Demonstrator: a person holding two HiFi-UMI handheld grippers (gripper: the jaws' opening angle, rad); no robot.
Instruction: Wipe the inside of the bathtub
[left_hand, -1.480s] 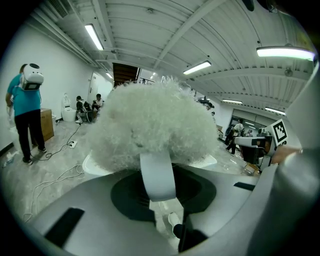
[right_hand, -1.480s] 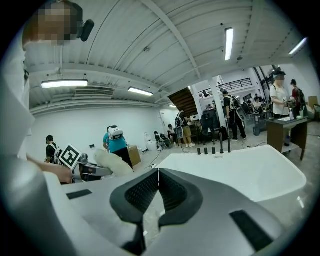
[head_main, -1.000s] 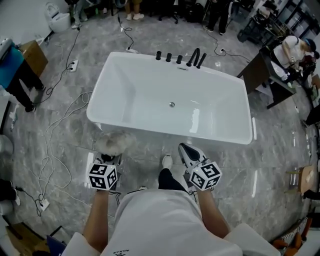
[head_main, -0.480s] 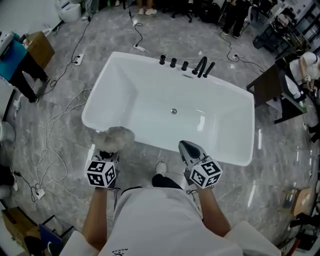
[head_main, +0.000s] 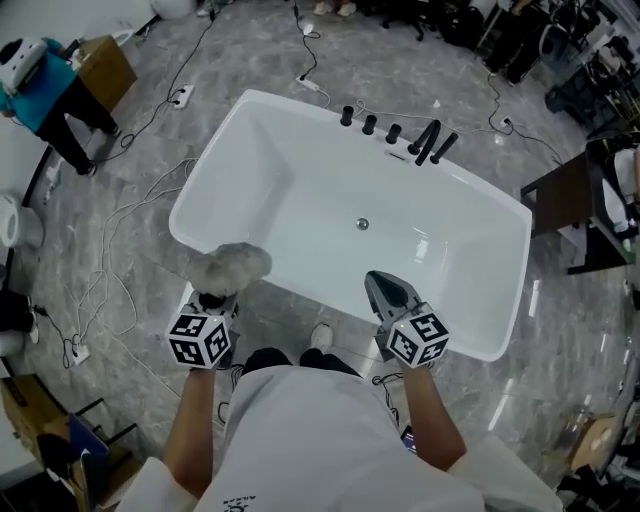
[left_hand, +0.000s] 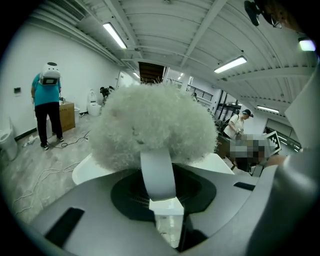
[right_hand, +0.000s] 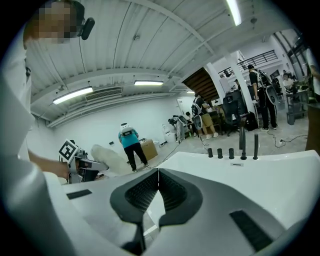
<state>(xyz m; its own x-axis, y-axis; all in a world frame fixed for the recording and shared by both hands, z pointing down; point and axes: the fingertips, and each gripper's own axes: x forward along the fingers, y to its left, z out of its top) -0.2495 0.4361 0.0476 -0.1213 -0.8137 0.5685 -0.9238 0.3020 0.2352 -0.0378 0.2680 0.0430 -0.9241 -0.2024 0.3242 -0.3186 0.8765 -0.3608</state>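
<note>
A white rectangular bathtub (head_main: 240, 150) stands on the grey floor, with a drain (head_main: 362, 224) in its bottom and black taps (head_main: 395, 132) on the far rim. My left gripper (head_main: 217, 292) is shut on a fluffy white-grey duster (head_main: 230, 267), held just above the tub's near-left rim; the duster (left_hand: 150, 127) fills the left gripper view, its white strap between the jaws. My right gripper (head_main: 390, 292) is shut with nothing in it, over the near rim right of centre. The right gripper (right_hand: 157, 172) view shows the tub rim (right_hand: 270, 165) and the taps (right_hand: 242, 145).
Cables (head_main: 120, 230) trail over the marble floor left of the tub, with a power strip (head_main: 182, 97). A person in a teal top (head_main: 55, 85) stands at far left beside a cardboard box (head_main: 105, 62). Dark tables (head_main: 575, 210) stand at right. My feet (head_main: 320, 336) are beside the tub.
The head view has shifted closer, so the tub sits larger and turned. Both grippers have moved up to its near rim, the duster still held in the left one.
</note>
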